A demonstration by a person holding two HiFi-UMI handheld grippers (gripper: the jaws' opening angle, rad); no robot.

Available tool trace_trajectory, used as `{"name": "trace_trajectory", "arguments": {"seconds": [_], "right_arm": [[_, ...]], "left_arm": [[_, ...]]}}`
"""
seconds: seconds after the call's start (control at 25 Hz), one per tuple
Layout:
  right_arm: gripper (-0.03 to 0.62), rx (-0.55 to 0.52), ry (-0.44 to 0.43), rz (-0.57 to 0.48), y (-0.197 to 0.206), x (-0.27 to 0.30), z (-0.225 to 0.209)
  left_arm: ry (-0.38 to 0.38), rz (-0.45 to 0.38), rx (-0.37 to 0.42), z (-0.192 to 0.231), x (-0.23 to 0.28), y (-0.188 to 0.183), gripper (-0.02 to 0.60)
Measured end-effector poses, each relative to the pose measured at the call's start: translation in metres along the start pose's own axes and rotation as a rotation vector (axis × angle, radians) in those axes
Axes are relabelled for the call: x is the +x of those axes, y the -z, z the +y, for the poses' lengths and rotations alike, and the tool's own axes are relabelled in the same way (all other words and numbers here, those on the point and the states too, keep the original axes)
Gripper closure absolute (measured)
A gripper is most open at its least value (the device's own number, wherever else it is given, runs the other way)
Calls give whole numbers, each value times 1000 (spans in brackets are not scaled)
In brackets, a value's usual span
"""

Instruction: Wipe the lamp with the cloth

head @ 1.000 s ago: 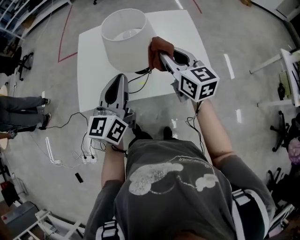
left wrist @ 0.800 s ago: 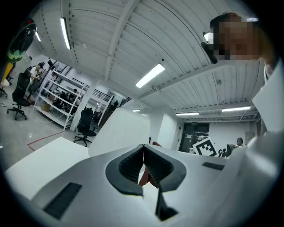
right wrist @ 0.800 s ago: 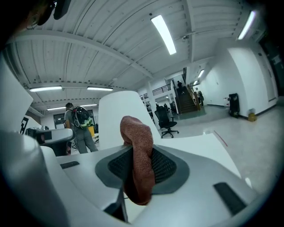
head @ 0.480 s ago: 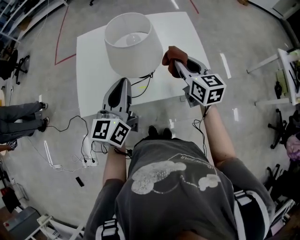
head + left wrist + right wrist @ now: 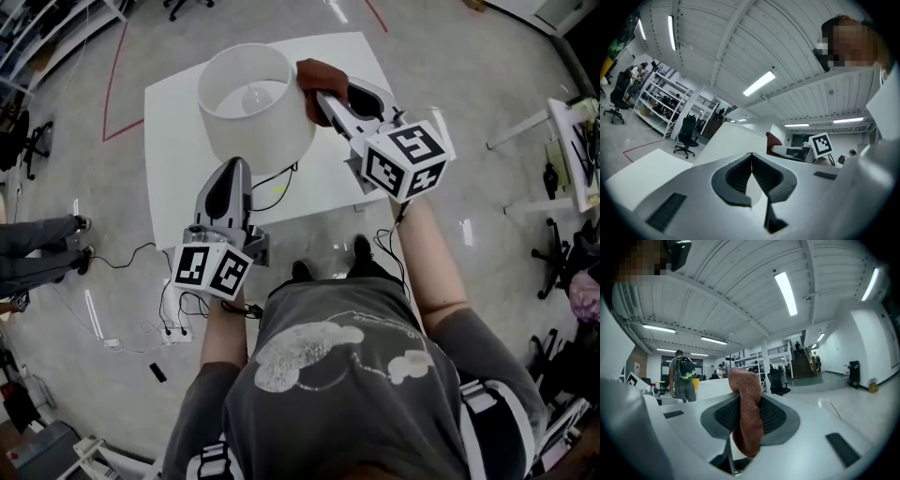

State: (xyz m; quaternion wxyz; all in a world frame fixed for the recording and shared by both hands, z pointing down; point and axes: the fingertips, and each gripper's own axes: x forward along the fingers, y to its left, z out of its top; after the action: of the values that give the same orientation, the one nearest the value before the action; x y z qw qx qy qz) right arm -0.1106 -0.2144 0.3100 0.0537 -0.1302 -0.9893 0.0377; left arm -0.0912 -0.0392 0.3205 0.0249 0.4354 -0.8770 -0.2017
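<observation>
Now my right tongs (image 5: 317,96) are clamped on the rust-brown cloth (image 5: 315,77) and hold it against the far right rim of the white lamp (image 5: 246,122), which stands on the white desk (image 5: 173,187). My left tongs (image 5: 234,169) are closed on nothing, their tips just beside the shade's near side. Half a second ago the cloth sat nearer me, off the shade's right flank; it has since moved up to the rim. A black cable (image 5: 274,180) trails across the desk beneath the shade.
</observation>
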Motion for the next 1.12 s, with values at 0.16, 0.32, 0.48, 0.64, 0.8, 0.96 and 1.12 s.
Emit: {"name": "trace_trajectory", "arguments": {"seconds": [0.16,0.32,0.48,0.64,0.8,0.96,1.12], "right_arm": [[497,21,-90,5,18,6,-6],[497,56,-172,63,41,9,-26],[497,72,-254,138,70,13,-35],[497,91,-325,213,98,21,-34],[497,89,-374,280,119,18,-43],[497,59,-416,297,121,8,-59],[497,43,-434,263,99,7,-76]], "left_arm": [[-76,-20,29,-5,7,8,574],[-179,-47,51,-10,16,15,574],[-269,-74,59,-17,17,25,574],[-345,-76,85,-21,19,31,574],[-400,-92,84,-32,28,38,574],[-458,-123,90,-50,30,43,574],[-483,-150,104,-61,32,45,574]]}}
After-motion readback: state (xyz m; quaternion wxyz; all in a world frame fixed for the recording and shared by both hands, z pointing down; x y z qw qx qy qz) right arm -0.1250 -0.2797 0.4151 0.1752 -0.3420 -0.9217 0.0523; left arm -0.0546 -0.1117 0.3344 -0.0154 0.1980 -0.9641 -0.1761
